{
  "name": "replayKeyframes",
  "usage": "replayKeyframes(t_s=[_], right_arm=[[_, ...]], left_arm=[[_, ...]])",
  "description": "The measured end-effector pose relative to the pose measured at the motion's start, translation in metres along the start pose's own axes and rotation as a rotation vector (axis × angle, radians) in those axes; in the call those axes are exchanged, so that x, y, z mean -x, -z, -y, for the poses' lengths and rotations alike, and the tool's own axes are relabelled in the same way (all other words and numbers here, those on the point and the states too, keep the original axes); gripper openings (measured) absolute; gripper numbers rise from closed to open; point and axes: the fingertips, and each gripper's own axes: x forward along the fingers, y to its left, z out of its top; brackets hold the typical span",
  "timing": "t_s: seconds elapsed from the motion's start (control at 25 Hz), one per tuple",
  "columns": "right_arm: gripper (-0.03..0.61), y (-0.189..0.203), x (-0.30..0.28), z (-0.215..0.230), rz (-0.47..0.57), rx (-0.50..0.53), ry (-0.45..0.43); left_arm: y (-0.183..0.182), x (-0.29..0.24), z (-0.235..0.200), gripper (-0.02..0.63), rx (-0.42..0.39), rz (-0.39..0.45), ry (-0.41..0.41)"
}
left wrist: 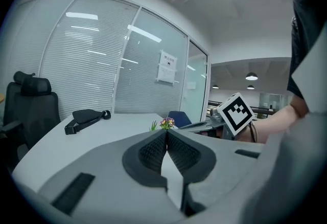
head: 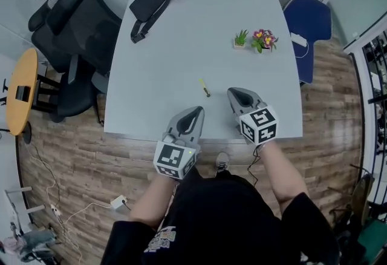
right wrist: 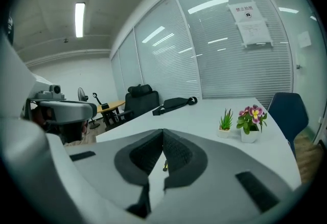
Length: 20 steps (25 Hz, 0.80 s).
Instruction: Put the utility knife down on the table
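A small utility knife with a yellow end lies flat on the pale table, a short way ahead of both grippers and between them. My left gripper hovers at the table's near edge, shut with nothing between its jaws; its tips meet in the left gripper view. My right gripper sits just right of the knife, also shut and empty. Through the right gripper view a sliver of the knife shows in the gap below the closed tips.
A black waist bag lies at the table's far left. Two small potted plants stand at the far right. Black office chairs crowd the table's left side; a blue chair is at the right.
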Motion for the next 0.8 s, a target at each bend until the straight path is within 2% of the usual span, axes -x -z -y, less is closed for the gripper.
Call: replayKeyframes(t_s=[0.2,0.44,0.6,0.8], right_arm=[[0.003,-0.030,0.040,-0.010,0.108,-0.021,-0.070],[0.003,-0.052,0.070,-0.031,0.196,-0.001,-0.131],[0.003,-0.061,0.078,-0.051,0.225,-0.002,-0.152],[0.003,-0.060,0.082,-0.079,0.232,0.004,-0.151]], left_arm=[[-0.018,0.021,0.021,0.006,-0.009,0.055,-0.085],[-0.026,0.051,0.029,0.005,-0.021,0.083,-0.160],[-0.028,0.071,0.022,0.006,0.010,0.100,-0.190],[-0.029,0.095,0.013,0.005,0.012,0.118,-0.187]])
